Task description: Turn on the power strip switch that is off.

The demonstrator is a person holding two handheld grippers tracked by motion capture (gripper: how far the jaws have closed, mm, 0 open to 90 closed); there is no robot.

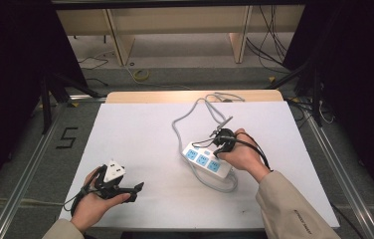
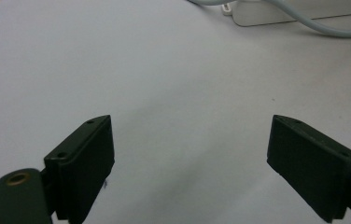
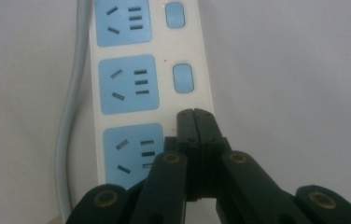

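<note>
The right gripper (image 3: 195,114), jaws pressed together, sits on the power strip's (image 3: 122,84) near switch, while the left gripper (image 2: 190,154) waits wide apart by the table's (image 1: 140,129) front left corner, so the pressing looks just begun.

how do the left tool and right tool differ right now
The left tool has its jaws spread wide over bare white table; the right tool has its jaws pressed together. The left tool is far from the power strip; the right tool sits at the strip's switch side, by the nearest socket. Both are black and hand-held.
</note>
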